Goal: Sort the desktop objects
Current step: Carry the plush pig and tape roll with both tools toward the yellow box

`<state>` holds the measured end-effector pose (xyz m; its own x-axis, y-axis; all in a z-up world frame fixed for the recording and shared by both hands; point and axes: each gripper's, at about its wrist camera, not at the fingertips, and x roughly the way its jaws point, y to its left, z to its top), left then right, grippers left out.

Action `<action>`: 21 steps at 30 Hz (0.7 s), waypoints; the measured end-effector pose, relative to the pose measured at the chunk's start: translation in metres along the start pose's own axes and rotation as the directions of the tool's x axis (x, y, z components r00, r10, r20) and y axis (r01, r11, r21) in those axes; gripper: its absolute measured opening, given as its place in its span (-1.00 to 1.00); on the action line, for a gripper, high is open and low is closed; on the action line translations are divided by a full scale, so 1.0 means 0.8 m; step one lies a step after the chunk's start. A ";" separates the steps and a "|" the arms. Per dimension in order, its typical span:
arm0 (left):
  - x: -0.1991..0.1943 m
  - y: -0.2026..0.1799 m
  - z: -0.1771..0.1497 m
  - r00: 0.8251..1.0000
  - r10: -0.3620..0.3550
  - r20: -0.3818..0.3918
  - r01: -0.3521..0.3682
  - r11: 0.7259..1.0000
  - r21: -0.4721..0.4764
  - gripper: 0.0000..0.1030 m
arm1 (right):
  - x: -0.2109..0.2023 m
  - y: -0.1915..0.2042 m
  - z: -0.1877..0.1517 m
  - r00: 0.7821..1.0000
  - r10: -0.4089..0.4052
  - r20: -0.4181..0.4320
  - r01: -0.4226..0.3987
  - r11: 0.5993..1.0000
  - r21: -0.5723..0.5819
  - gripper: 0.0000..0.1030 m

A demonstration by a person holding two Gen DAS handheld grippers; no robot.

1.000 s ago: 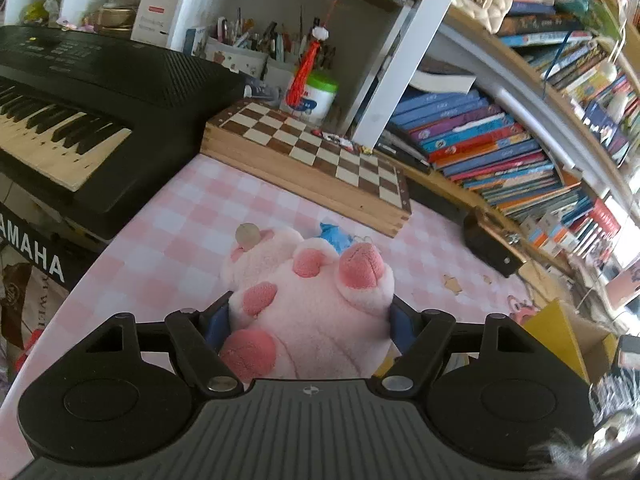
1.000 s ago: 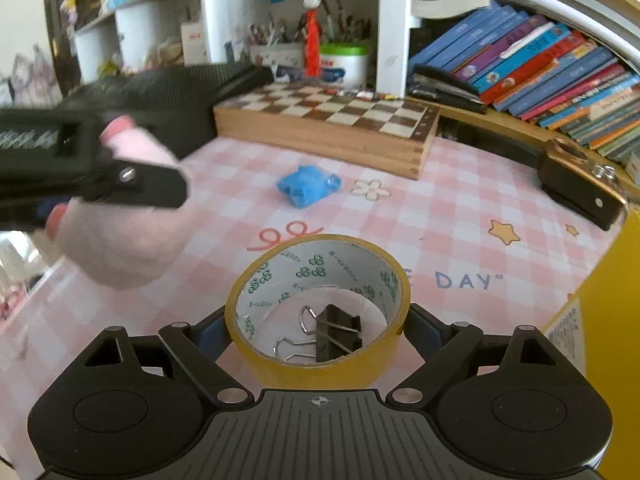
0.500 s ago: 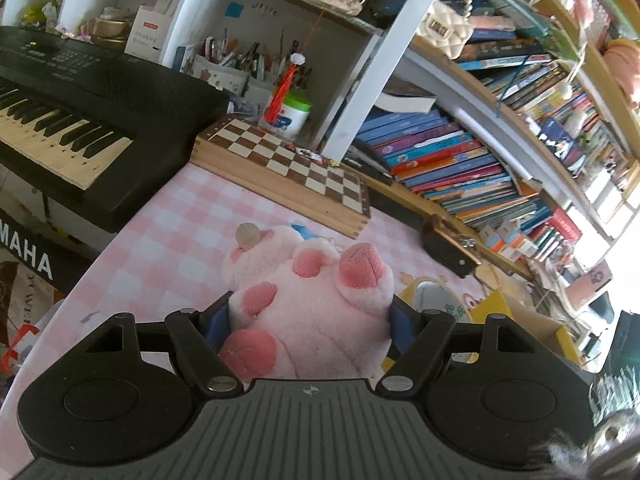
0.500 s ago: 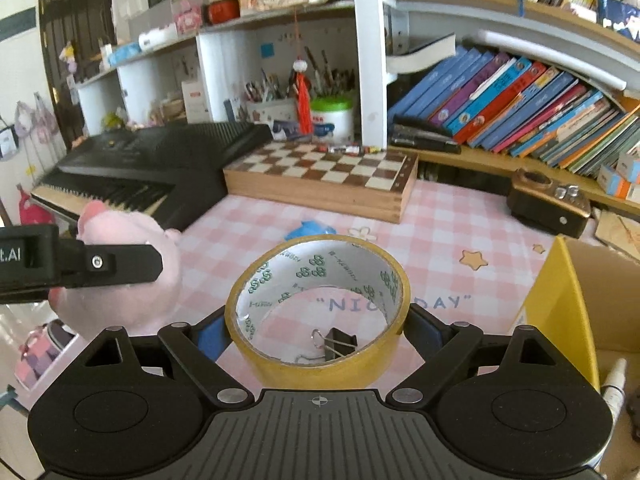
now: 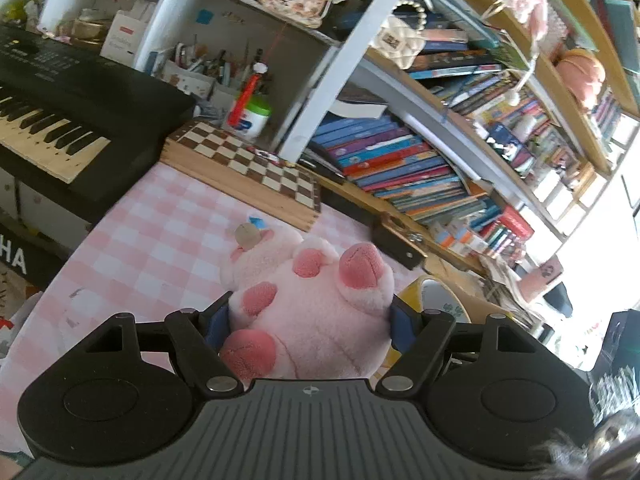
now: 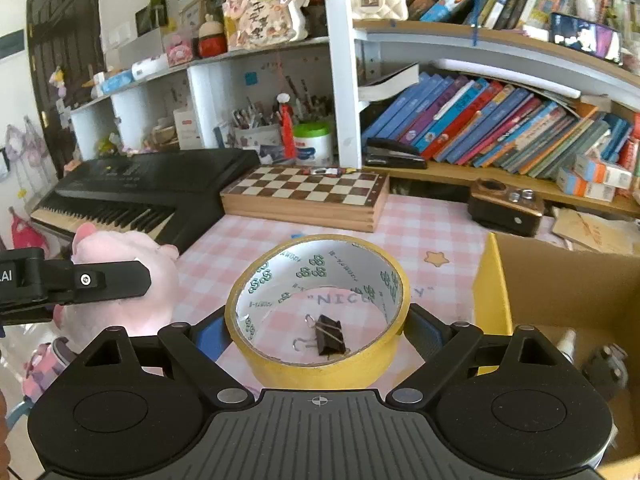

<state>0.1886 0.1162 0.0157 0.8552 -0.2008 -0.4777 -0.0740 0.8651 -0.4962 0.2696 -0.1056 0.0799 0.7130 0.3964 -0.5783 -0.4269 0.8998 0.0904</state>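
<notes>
Pink plush [image 5: 316, 312]: clamped between left gripper [image 5: 310, 320] jaws, above checked tablecloth [image 5: 160, 240].
Tape roll [image 6: 318, 308]: gripped across its sides by right gripper [image 6: 316, 332].
Binder clip [image 6: 328, 336]: seen through roll's hole.
Cardboard box [image 6: 560, 280]: right of right jaws.

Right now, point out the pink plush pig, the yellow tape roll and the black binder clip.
pink plush pig [image 5: 320, 320]: left wrist view, belly.
yellow tape roll [image 6: 320, 374]: right wrist view, near outer wall.
black binder clip [image 6: 330, 336]: right wrist view, clip body.
</notes>
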 end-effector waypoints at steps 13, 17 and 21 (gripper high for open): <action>-0.048 0.003 -0.025 0.997 -0.080 -0.022 0.080 0.996 0.030 0.42 | -0.054 0.025 -0.037 0.999 -0.037 -0.018 0.037 0.999 0.034 0.77; -0.062 0.007 -0.036 0.994 -0.096 -0.043 0.098 0.995 0.032 0.42 | -0.071 0.035 -0.051 0.999 -0.043 -0.033 0.044 0.998 0.042 0.77; -0.079 0.013 -0.047 0.993 -0.106 -0.058 0.108 0.993 0.036 0.42 | -0.086 0.046 -0.067 0.998 -0.045 -0.050 0.048 0.997 0.053 0.77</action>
<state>0.1147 0.1203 0.0137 0.8272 -0.3178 -0.4634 0.0375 0.8541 -0.5188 0.1754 -0.1095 0.0798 0.7032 0.3456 -0.6213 -0.3623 0.9261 0.1050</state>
